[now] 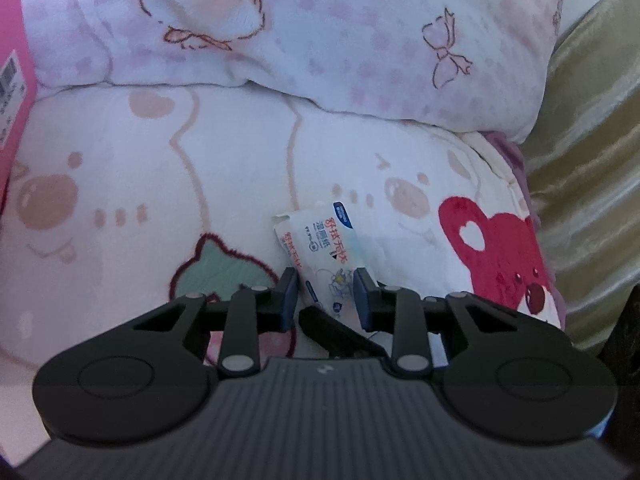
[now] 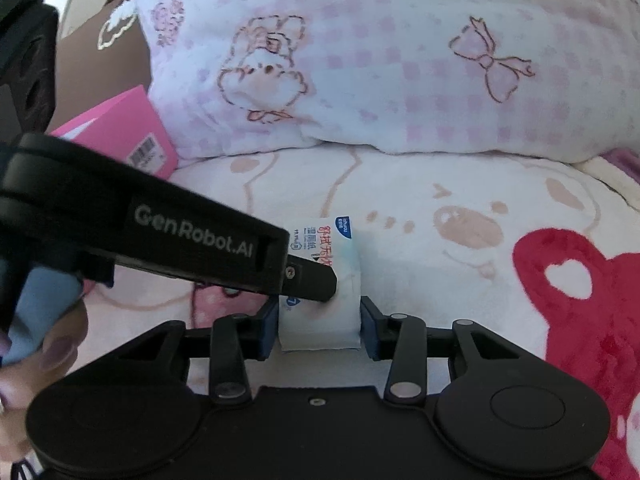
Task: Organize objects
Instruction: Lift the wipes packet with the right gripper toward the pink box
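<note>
A small white wet wipe packet [image 1: 320, 240] with blue and red print lies on a plush cartoon blanket [image 1: 120, 200]. In the left wrist view my left gripper [image 1: 326, 282] has its blue pads on both sides of the packet's near end and is shut on it. A black wedge-shaped part [image 1: 336, 332] pokes in just below the packet. In the right wrist view my right gripper [image 2: 319, 316] is shut on the same packet [image 2: 320, 328], its pads pressing both edges. My left gripper [image 2: 326, 284] reaches in from the left, its tip on the packet's top face.
A pink-checked pillow [image 1: 320, 32] leans behind the blanket. A pink box [image 2: 128, 136] with a barcode stands at the left, with brown cardboard [image 2: 100, 60] behind it. Gold fabric [image 1: 592, 160] borders the right side. A hand [image 2: 36, 352] holds the left gripper.
</note>
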Available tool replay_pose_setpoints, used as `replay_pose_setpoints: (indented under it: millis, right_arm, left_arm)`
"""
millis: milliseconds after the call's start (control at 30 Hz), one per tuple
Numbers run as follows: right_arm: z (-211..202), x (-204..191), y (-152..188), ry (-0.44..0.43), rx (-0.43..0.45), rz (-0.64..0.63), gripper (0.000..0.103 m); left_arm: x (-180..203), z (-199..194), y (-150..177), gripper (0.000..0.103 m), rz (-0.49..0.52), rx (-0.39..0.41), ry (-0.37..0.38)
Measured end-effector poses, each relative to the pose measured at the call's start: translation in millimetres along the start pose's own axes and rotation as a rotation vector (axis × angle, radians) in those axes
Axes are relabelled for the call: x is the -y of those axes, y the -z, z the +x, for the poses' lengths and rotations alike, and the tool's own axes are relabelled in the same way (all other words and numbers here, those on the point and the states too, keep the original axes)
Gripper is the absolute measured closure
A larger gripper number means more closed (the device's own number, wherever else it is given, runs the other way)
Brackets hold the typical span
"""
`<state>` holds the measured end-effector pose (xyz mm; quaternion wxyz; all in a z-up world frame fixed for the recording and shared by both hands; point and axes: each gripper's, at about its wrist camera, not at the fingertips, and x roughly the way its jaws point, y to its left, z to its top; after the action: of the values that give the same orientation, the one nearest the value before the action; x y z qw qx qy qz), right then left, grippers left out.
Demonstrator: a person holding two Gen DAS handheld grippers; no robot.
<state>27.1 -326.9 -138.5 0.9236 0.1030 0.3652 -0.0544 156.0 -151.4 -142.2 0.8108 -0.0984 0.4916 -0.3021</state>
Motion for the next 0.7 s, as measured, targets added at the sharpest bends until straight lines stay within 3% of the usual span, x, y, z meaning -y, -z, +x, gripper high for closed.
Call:
replay_pose_setpoints:
  millis: [300,533,700]
  right_arm:
    - [-9,-21,9,-0.045,-0.027,0.027,0.056]
    - [-29,-34,21,-0.085,-0.007,0.056,0.057]
    - [-37,-46,28,-0.091,0.003,0.096,0.056]
  left_arm:
    - [-11,-22,20,0.075,-0.03,-0.013,-0.003]
    - [-3,-51,34,0.075,0.074,-0.024,-0.015]
    - [-9,-66,40,0.075,0.046,-0.036,-0.006]
